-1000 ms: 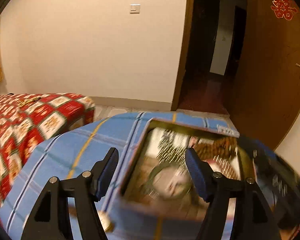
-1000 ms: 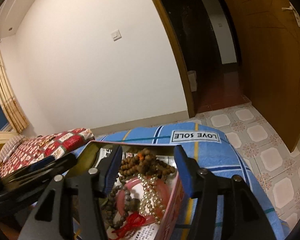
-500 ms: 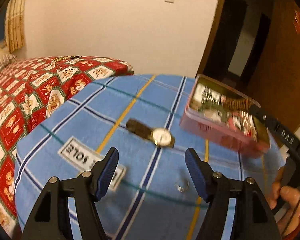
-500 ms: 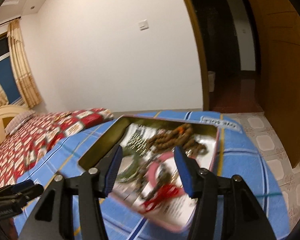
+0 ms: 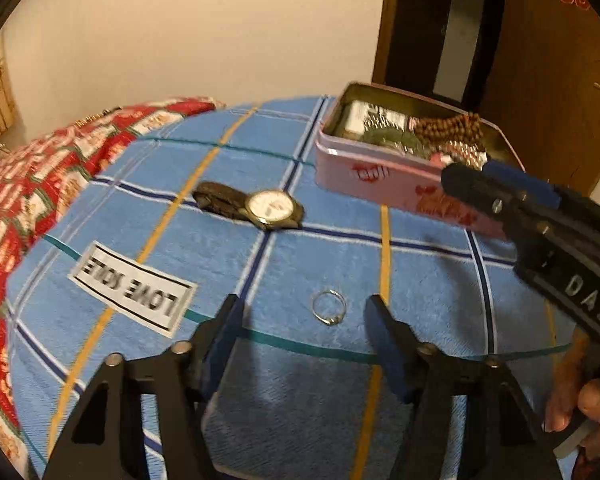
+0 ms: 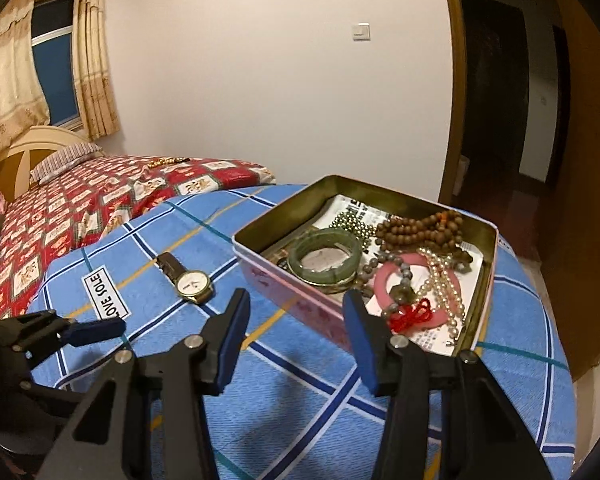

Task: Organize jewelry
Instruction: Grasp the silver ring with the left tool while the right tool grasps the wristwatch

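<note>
Two printed words, "LOVE SOLE", sit on a white label point(image 5: 132, 289) sewn to the blue checked towel point(image 5: 228, 168); on the right gripper's point(image 6: 296, 320) body the letters "DAS" can be read in the left view. Red marks on the pink tin's point(image 5: 364, 172) side are too blurred to read. A thin silver ring point(image 5: 329, 307) lies on the towel, between the left gripper's point(image 5: 302, 318) blue pads but untouched; those jaws stand apart and have just been closing. At 11 o'clock from the ring lies a white-faced, gold-cased watch point(image 5: 270, 208) with a dark brown strap. At 1 o'clock the open tin holds a green bangle point(image 6: 325, 260), brown wooden beads point(image 6: 420, 228), pearls point(image 6: 440, 284) and a pink ring with a red knot point(image 6: 410, 314). The right gripper's jaws, also just closing, are apart and empty, over the tin's near wall.
</note>
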Tool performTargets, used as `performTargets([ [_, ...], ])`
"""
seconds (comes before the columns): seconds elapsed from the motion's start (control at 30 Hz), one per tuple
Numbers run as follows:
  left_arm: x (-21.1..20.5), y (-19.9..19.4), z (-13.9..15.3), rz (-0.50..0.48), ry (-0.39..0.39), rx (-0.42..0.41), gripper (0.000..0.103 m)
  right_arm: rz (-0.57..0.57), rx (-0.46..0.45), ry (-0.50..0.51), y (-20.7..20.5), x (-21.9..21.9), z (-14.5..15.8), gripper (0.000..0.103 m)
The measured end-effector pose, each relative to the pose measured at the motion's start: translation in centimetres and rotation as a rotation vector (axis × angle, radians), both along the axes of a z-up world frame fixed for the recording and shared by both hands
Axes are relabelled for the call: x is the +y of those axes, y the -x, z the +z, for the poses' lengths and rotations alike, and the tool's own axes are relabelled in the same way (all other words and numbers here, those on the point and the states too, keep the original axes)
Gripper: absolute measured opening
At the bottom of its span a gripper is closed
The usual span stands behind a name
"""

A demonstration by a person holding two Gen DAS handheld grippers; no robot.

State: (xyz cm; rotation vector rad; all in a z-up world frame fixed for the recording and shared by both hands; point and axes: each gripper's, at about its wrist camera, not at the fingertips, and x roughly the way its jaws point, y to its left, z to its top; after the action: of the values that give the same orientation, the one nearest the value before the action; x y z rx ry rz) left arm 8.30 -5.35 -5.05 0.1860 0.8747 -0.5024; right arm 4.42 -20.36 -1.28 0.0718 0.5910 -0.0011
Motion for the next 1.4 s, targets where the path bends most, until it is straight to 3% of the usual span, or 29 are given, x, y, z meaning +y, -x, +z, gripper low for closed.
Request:
performTargets([
  [0.2,-0.5,-0.2,-0.2,-0.018,0.012,0.006,0.054,-0.011,0.017,-0.037,-0.2,-0.4,-0.3,0.052],
  [0.23,-0.6,-0.2,-0.2,-0.020,0.009,0.004,0.045,-0.012,0.019,-0.043,-0.2,-0.5,-0.4,0.052],
  [0.27,-0.6,-0.2,-0.2,-0.018,0.005,0.000,0.029,-0.013,0.020,-0.047,-0.2,-0.5,-0.4,0.052],
  [0.33,-0.5,-0.3,-0.1,-0.022,0.009,0.001,0.019,-0.014,0.020,-0.049,-0.2,-0.5,-0.4,0.052],
  [0.43,-0.3,-0.3,-0.1,-0.032,0.020,0.007,0.019,-0.012,0.020,-0.051,-0.2,-0.6,-0.4,0.052],
  [0.6,-0.5,0.3,0.0,-0.030,-0.024,-0.024,0.019,-0.008,0.016,-0.066,-0.1,-0.7,-0.4,0.052],
  [0.83,4.7,0.1,2.3,0.113,0.020,-0.125,0.019,0.037,0.037,-0.096,-0.4,-0.4,-0.8,0.052],
  [1.07,8.1,-1.6,2.1,0.190,0.156,-0.037,0.019,0.209,0.131,-0.241,-2.4,1.0,-2.0,0.052],
  [1.4,9.3,-1.8,2.0,0.235,0.209,-0.021,0.019,0.331,0.273,-0.149,-9.1,5.5,-3.6,0.052],
])
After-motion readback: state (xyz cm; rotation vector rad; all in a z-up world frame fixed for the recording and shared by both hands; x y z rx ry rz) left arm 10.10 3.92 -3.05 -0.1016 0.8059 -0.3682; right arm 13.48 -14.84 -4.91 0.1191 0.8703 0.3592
